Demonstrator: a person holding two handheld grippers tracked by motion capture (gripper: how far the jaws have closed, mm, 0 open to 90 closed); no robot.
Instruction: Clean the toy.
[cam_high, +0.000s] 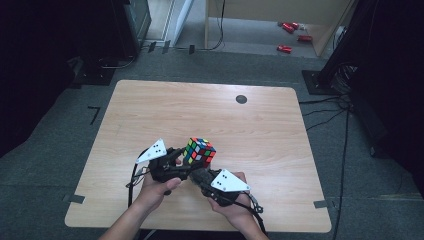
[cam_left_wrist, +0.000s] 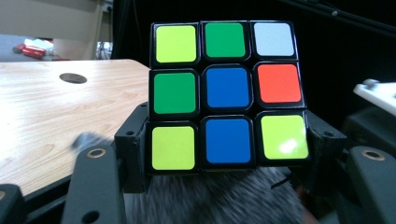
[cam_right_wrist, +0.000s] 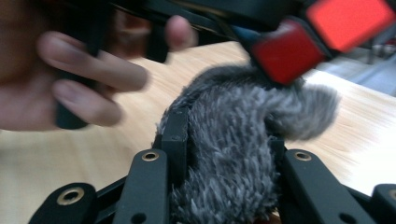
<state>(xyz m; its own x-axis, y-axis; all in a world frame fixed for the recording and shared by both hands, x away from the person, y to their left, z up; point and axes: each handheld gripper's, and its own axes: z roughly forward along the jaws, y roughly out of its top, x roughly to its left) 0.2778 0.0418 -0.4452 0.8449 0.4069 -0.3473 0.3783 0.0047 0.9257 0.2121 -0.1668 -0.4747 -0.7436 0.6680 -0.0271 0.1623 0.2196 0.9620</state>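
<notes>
While the left gripper (cam_high: 181, 159) pinches the puzzle cube (cam_left_wrist: 227, 95) by its bottom layer above the table's (cam_high: 150, 115) near edge, the right gripper (cam_right_wrist: 224, 140), clamped on a grey fuzzy cloth (cam_right_wrist: 233, 154), wipes the cube's underside, so next comes rubbing another face.

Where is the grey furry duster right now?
The grey furry duster sits clamped in the right claw, brushing the underside of the multicoloured puzzle cube near the table's front edge.

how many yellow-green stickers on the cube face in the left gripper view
3 on that face of the Rubik's cube: top-left corner, bottom-left corner, bottom-right corner. Its other faces are hidden in that view.
</notes>
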